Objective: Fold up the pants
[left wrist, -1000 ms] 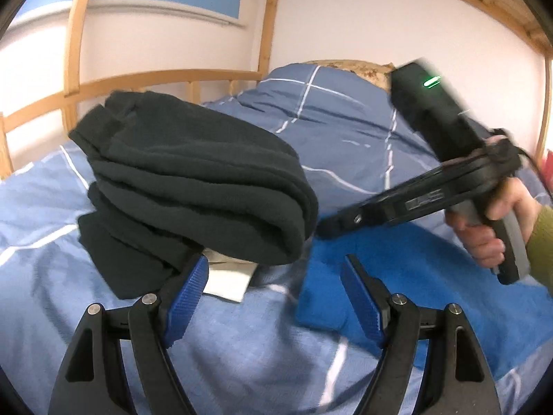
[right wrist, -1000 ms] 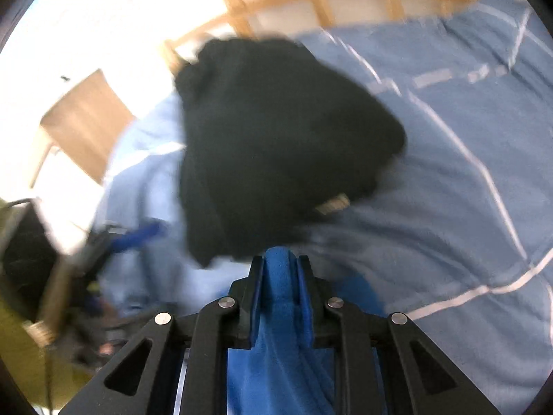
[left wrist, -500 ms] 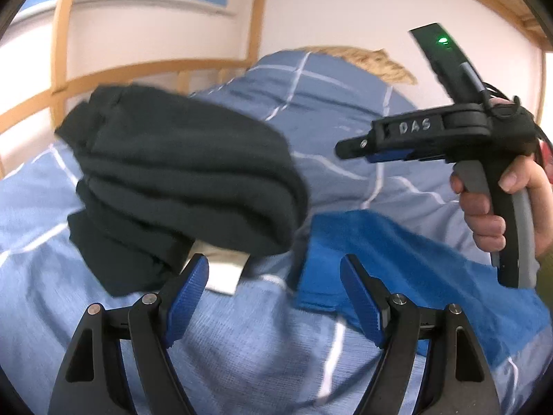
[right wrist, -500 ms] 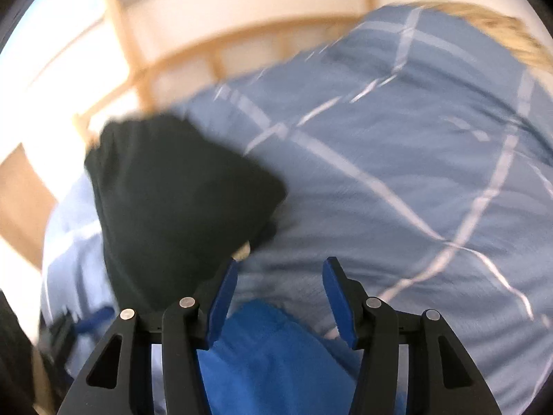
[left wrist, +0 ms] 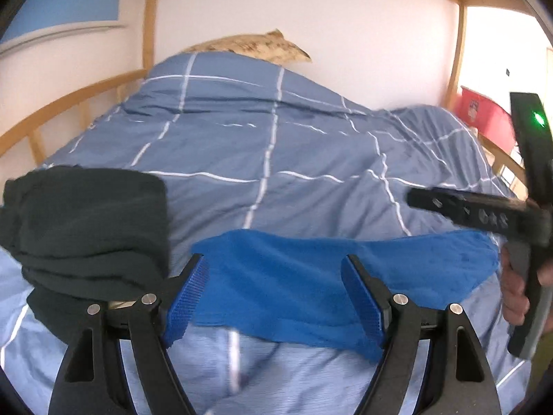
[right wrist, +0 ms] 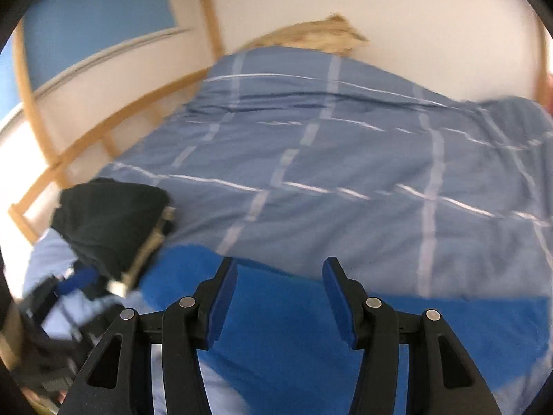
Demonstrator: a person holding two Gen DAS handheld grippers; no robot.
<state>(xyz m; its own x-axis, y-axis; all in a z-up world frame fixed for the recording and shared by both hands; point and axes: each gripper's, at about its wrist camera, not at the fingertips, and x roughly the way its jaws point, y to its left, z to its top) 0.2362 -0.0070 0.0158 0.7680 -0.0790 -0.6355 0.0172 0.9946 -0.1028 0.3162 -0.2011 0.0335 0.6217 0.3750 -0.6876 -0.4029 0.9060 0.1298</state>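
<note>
Bright blue pants [left wrist: 311, 269] lie spread across the blue checked duvet [left wrist: 276, 159] just in front of both grippers; they also show in the right wrist view [right wrist: 293, 328]. My left gripper [left wrist: 274, 297] is open and empty, its fingers over the near edge of the blue pants. My right gripper [right wrist: 280, 301] is open and empty above the same cloth. The right gripper's body [left wrist: 484, 214] shows at the right of the left wrist view, held in a hand.
A folded stack of dark clothes [left wrist: 86, 228] sits on the duvet at the left, also seen in the right wrist view [right wrist: 110, 221]. A wooden bed rail [left wrist: 62, 110] runs along the left. A tan pillow [left wrist: 249, 45] lies by the wall. A red box [left wrist: 484, 117] stands at the far right.
My right gripper has opened and let go of the blue cloth, then swung right. Both views have turned from the dark stack toward the blue pants.
</note>
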